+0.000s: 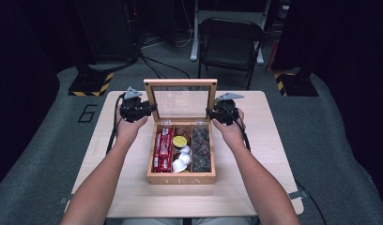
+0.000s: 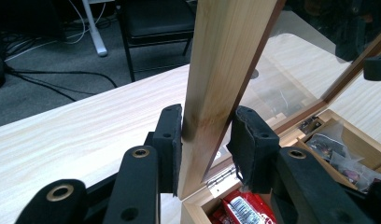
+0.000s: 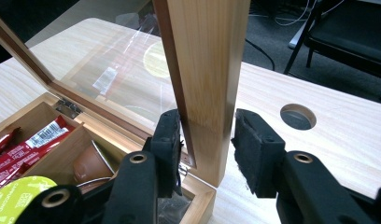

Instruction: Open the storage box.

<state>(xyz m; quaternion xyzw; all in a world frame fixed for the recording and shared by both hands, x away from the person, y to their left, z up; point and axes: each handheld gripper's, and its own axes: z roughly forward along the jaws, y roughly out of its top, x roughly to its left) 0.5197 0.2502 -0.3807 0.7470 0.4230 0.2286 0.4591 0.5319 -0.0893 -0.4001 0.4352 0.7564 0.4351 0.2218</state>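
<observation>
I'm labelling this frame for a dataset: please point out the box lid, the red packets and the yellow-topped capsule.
box lid (image 1: pixel 180 83): high view, top wooden rail of its frame.
red packets (image 1: pixel 163 151): high view, middle of the stack.
yellow-topped capsule (image 1: pixel 180 141): high view, its yellow top.

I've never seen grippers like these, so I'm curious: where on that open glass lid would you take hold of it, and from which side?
Grip the lid by its wooden side rails, not the glass pane. It stands upright on hinges at the back of the box, so each rail is a narrow flat strip that two jaws can straddle. Come from outside: the left gripper on the left rail, the right gripper on the right, low down.
</observation>
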